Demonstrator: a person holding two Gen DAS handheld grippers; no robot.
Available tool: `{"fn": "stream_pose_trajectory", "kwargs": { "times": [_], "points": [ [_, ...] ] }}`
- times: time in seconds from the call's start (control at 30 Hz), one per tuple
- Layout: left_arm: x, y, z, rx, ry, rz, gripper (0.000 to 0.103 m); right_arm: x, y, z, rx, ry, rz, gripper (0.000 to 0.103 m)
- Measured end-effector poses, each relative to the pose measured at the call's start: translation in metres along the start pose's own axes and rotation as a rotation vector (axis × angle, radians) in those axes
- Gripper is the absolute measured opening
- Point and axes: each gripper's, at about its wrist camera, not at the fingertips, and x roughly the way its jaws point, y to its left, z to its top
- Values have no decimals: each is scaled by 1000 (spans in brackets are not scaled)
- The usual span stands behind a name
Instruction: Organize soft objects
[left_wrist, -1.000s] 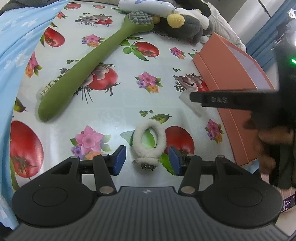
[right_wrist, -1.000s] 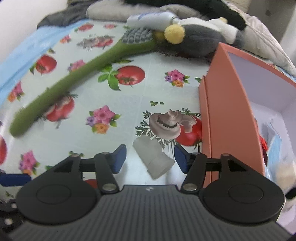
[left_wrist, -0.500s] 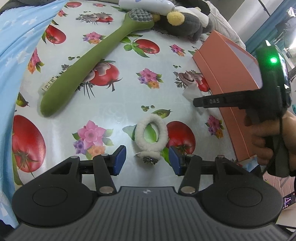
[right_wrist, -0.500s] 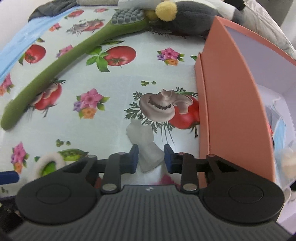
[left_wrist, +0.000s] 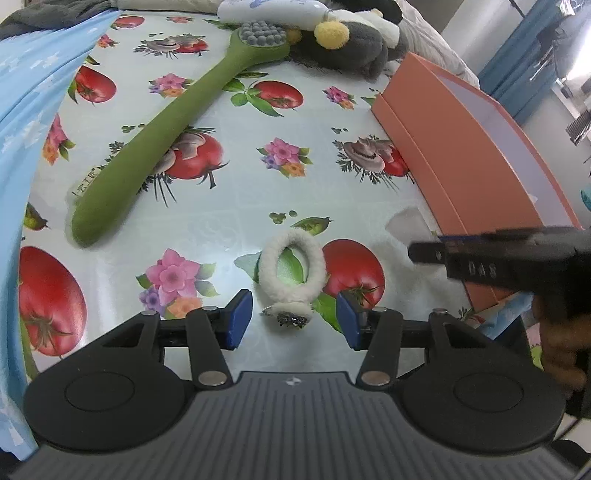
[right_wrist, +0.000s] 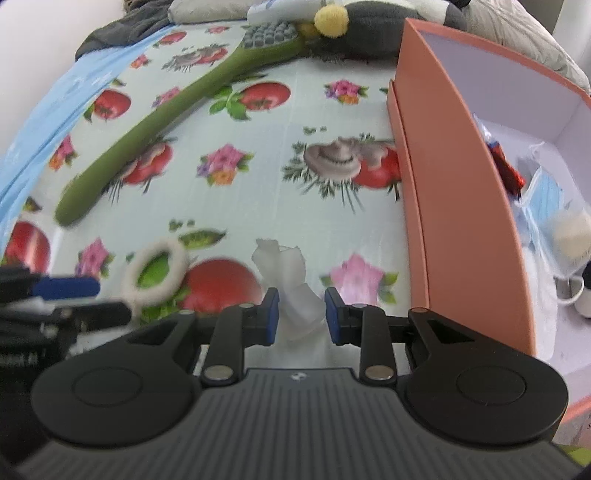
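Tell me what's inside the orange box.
Inside the orange box: a blue face mask in clear wrapping, a cream fluffy ball, something red. The near wall hides the rest of the floor.

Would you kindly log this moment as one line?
left gripper: open over fluffy ring | right gripper: shut on translucent piece | box: open

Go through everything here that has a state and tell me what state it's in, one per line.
Left gripper: open, above the fluffy hair tie.
Right gripper: shut on the clear soft piece.
Fluffy hair tie: flat on the table, untouched.
Green brush: lying flat.
Orange box: open, partly filled.
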Motion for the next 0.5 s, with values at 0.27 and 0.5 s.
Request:
{"fn": "stream_pose_trajectory", "kwargs": {
  "times": [0.27,0.5],
  "points": [
    [17,-3,6,36,34,22,55,14,8,-13,-50,78,42,40],
    [33,-5,8,48,68,27,45,20,16,-11,-148,78,36,41]
  ]
}}
